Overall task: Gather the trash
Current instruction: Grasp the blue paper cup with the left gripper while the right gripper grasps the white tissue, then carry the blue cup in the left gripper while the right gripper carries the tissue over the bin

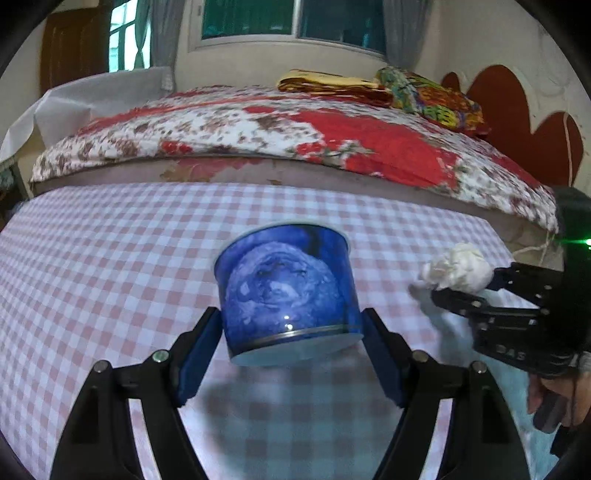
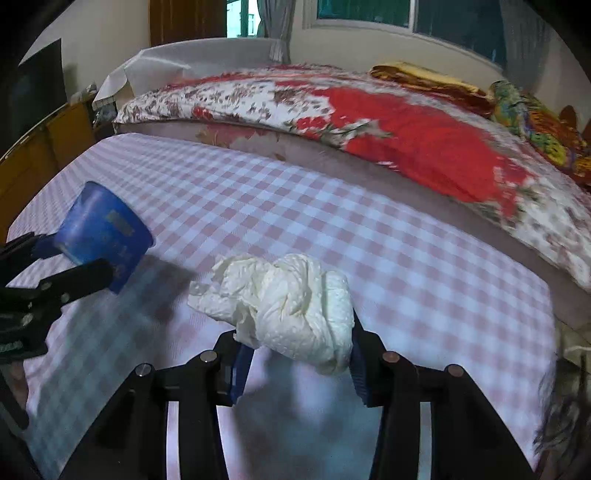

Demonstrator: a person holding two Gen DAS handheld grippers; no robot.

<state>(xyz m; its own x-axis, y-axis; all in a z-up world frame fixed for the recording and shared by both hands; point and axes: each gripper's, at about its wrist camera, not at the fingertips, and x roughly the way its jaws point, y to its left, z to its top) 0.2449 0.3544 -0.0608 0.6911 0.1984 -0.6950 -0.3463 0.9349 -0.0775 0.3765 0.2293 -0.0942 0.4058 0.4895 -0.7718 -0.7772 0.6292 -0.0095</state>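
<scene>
Two pieces of trash, one in each gripper, both above the checked cloth.

The blue can (image 1: 288, 291) sits tilted between the pads of the left gripper (image 1: 291, 343), whose fingers stand wide and press its sides; its shadow falls on the cloth (image 1: 110, 240) below, so it is lifted clear. To its right the crumpled white tissue (image 2: 284, 302) is pinched by the right gripper (image 2: 295, 354), fingers drawn fairly close on the wad, which also hangs above the cloth. The two grippers are near each other but apart. Behind the cloth's far edge lies a bed (image 2: 406, 147) with a red floral quilt; folded blankets (image 1: 332, 86) rest at its far side, under a window (image 1: 295, 22). The cloth around both items is bare.
</scene>
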